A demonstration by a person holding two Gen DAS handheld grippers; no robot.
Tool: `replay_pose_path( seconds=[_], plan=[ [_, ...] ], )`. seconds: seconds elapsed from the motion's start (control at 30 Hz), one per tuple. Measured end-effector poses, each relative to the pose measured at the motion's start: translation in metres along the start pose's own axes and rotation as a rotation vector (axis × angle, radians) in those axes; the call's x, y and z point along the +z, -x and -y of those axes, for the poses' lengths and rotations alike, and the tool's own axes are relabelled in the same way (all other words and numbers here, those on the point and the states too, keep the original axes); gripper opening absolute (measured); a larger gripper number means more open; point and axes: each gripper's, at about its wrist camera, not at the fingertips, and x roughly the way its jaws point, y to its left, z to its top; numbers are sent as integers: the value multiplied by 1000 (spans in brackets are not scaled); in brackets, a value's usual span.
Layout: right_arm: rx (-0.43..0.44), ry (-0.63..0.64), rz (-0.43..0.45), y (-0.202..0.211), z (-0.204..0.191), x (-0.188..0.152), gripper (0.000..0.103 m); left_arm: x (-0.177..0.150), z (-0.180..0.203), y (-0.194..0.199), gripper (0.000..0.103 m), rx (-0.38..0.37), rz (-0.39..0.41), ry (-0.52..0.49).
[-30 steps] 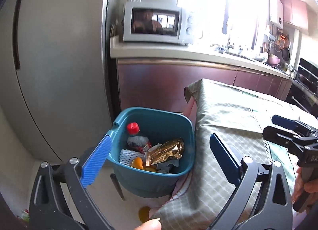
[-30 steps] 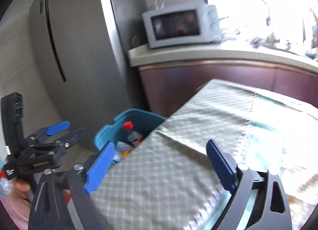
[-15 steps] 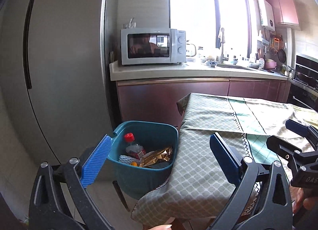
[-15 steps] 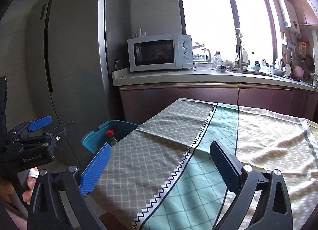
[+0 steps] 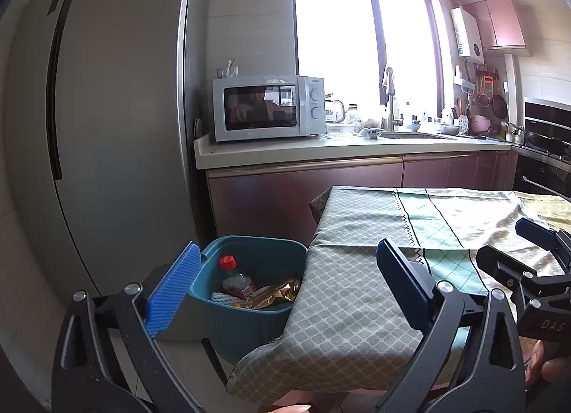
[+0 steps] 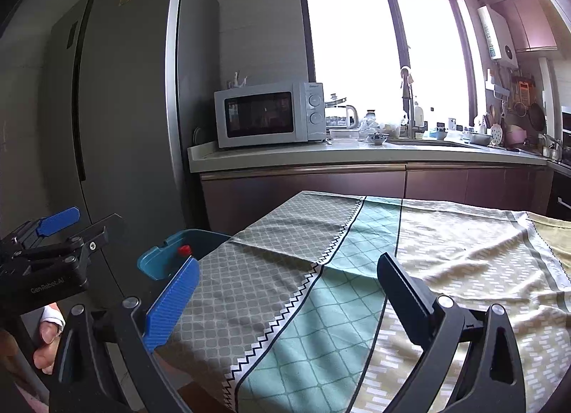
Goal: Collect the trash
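A teal trash bin (image 5: 249,252) stands on the floor at the table's left end. It holds a red-capped bottle (image 5: 232,273), a gold foil wrapper (image 5: 274,297) and other scraps. My left gripper (image 5: 285,266) is open and empty, above and behind the bin and the table corner. My right gripper (image 6: 287,275) is open and empty over the tablecloth (image 6: 428,256). The bin's rim (image 6: 160,263) and the bottle's red cap (image 6: 184,249) show past the table edge in the right wrist view. Each gripper also shows in the other's view: the right (image 5: 514,256) and the left (image 6: 75,223).
A tall grey fridge (image 5: 100,127) stands left of the bin. A counter (image 5: 321,152) with a microwave (image 5: 267,107), a sink and dishes runs behind the table. The cloth hangs over the table's left end (image 5: 321,323), next to the bin.
Both grippers have risen and pulled back from the bin. The views now sit higher and level, showing more of the kitchen and tablecloth. Both stay open and empty.
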Motion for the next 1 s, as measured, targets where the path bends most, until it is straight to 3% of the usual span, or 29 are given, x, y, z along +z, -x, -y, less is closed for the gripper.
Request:
replay_pose_path(
  seconds=[1.0],
  plan=[
    [-51,1,74,23,13,3,96,2,5,4,97,18,47,-2]
  ],
)
